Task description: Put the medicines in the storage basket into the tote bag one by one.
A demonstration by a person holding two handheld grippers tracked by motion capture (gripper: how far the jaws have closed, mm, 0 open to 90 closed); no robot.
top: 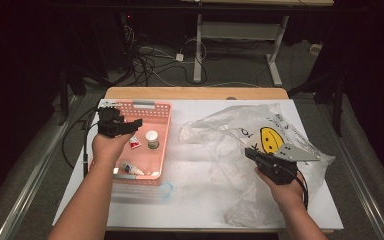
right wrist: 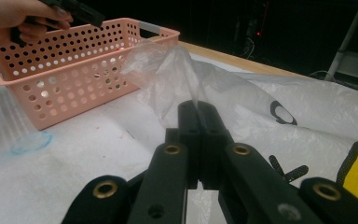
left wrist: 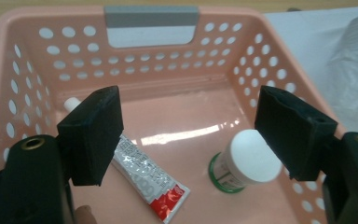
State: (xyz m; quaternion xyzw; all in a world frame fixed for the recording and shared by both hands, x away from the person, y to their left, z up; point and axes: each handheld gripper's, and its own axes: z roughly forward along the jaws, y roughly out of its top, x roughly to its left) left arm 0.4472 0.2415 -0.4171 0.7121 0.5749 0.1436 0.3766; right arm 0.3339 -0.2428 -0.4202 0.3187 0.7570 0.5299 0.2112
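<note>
A pink perforated basket (top: 145,106) (left wrist: 149,70) stands on the left of the white-covered table. In it lie a silver tube with a red end (top: 135,143) (left wrist: 144,177) and a small white-capped jar (top: 152,139) (left wrist: 249,158). My left gripper (top: 135,124) (left wrist: 189,121) hovers over the basket, open, with nothing touching its pads; tube and jar lie below. At the right, my right gripper (top: 250,154) (right wrist: 199,109) is shut on a fold of a clear plastic bag (top: 240,130) (right wrist: 307,116), pulled up into a peak at the jaw tips.
A small white bottle (top: 131,169) lies at the basket's near end. The bag carries a yellow smiley print (top: 271,139) and sprawls over the table's right half. A clear bluish round piece (top: 165,189) (right wrist: 30,142) lies just in front of the basket. Cables trail on the floor behind.
</note>
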